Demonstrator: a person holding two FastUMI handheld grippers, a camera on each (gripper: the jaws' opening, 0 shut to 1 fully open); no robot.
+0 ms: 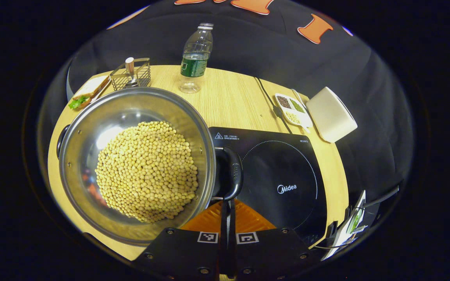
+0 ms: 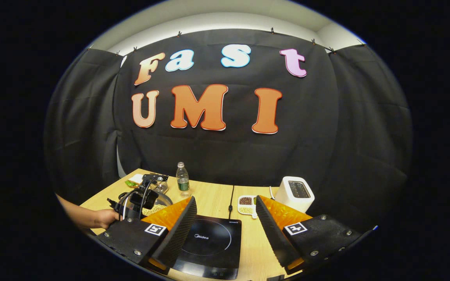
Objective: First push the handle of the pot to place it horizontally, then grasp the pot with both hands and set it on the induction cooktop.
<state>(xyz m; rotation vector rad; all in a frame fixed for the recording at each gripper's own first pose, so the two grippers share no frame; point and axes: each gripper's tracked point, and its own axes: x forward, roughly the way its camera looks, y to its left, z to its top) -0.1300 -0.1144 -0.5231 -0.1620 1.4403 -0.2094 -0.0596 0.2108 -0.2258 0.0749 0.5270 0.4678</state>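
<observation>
My left gripper is closed, fingers pressed together just short of the pot handle ahead of them. The pot, full of soybeans, sits on the tabletop ahead to my left; the induction cooktop lies to my right. My right gripper hangs spread wide above the cooktop.

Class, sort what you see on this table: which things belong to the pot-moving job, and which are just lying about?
Job: pot of beans, pot handle, cooktop, left gripper, right gripper.

Lying about: bottle, sandwich, wire rack, divided dish, toaster.
</observation>
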